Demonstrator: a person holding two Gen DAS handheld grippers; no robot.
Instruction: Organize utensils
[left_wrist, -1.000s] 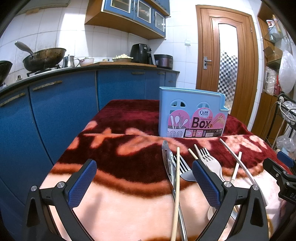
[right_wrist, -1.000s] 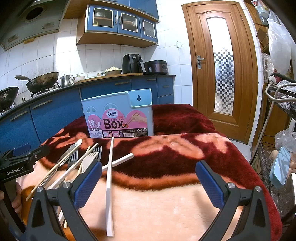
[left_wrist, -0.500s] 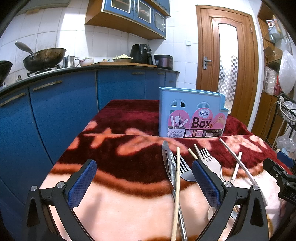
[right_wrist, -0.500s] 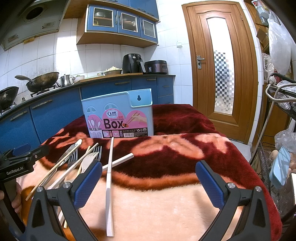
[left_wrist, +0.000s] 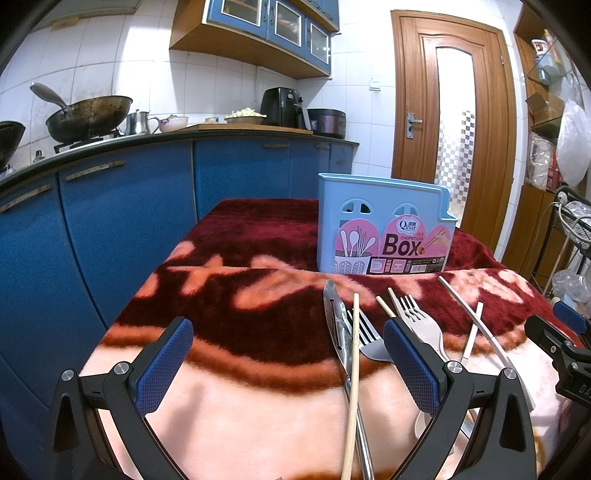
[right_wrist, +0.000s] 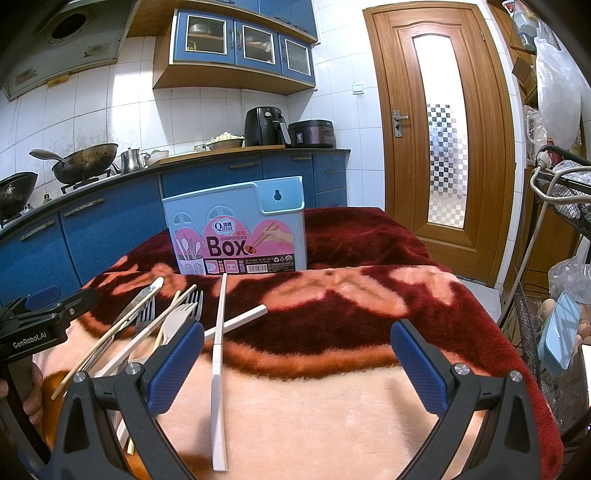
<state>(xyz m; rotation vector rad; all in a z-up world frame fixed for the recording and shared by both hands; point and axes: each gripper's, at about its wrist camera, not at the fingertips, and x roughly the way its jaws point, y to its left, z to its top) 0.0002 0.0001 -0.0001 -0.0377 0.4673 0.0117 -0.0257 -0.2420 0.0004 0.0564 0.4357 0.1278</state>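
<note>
On the blanket-covered tabletop (right_wrist: 369, 406), a blue holder (right_wrist: 236, 229) labelled "Qinar CHOPSTICKS Box" stands upright; loose utensils (left_wrist: 369, 332) lie before it, long axes pointing toward it. Left gripper (left_wrist: 288, 358), marked "GenRobot.AI", and right gripper (right_wrist: 295, 362) hover with jaws wide, empty.

The inside of the blue chopsticks box (left_wrist: 384, 225) is hidden behind its front wall in both views, so its compartments cannot be told. In the left wrist view the bamboo chopstick (left_wrist: 352, 369) and the metal tongs (left_wrist: 341, 339) run off the near edge, and the beige fork (left_wrist: 424, 328) disappears behind the gripper's right finger (left_wrist: 410, 365). In the right wrist view the handles of the utensil pile (right_wrist: 147, 325) vanish behind the left finger (right_wrist: 173, 369). The small print on the box label is too fine to read.
</note>
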